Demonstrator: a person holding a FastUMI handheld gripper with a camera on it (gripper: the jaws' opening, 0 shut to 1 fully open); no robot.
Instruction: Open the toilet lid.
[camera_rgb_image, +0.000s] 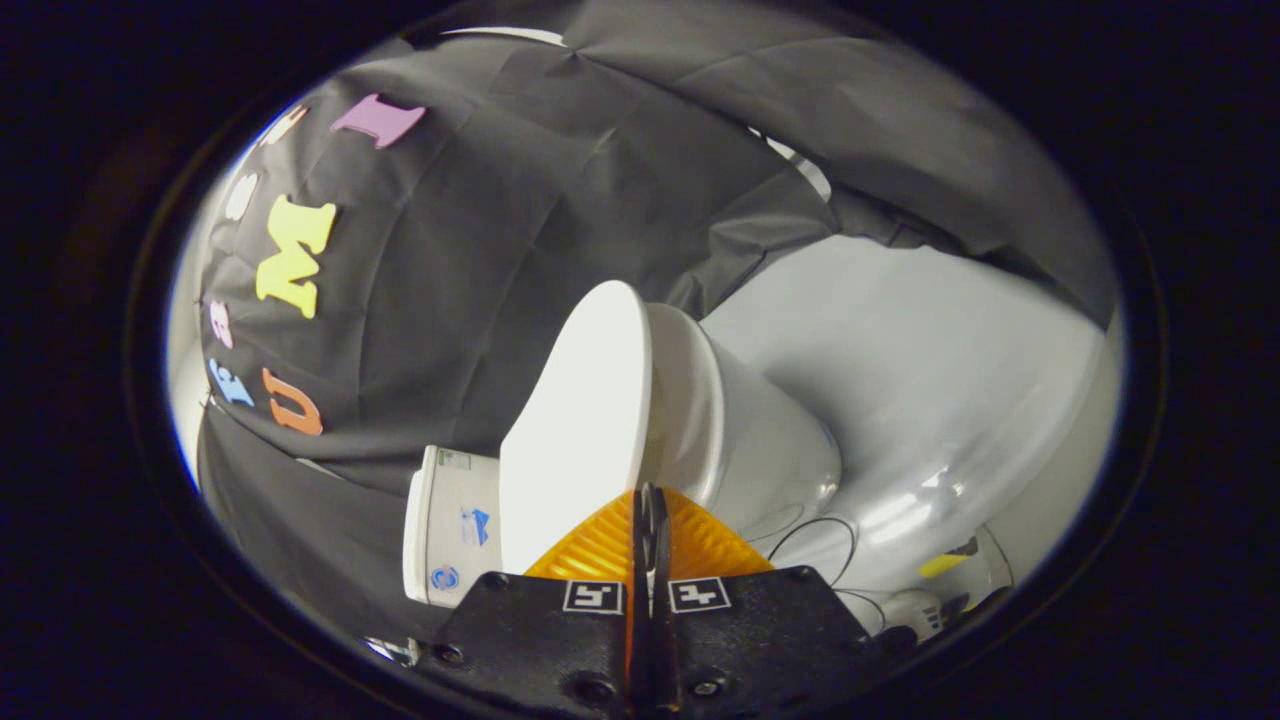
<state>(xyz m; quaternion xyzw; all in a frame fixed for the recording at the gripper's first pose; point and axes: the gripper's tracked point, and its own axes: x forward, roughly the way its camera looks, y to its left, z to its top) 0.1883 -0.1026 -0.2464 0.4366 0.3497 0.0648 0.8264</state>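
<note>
The view is rolled on its side. The white toilet lid (580, 430) lies over the white bowl (745, 440), and a thin wedge of gap shows between lid and rim toward the bowl's front end. The tank (450, 525) stands behind the lid, with small stickers on its side. My gripper (648, 497) is shut, its fingers pressed together with nothing between them. The fingertips sit right at the side of the toilet, at the seam where the lid's edge meets the bowl rim. I cannot tell whether they touch it.
Pale grey floor (930, 380) spreads beyond the bowl. A thin black cable (820, 528) loops on it beside the bowl's foot, and a small yellow and black item (945, 565) lies further out. Black cloth wall (450, 300) hangs behind the toilet.
</note>
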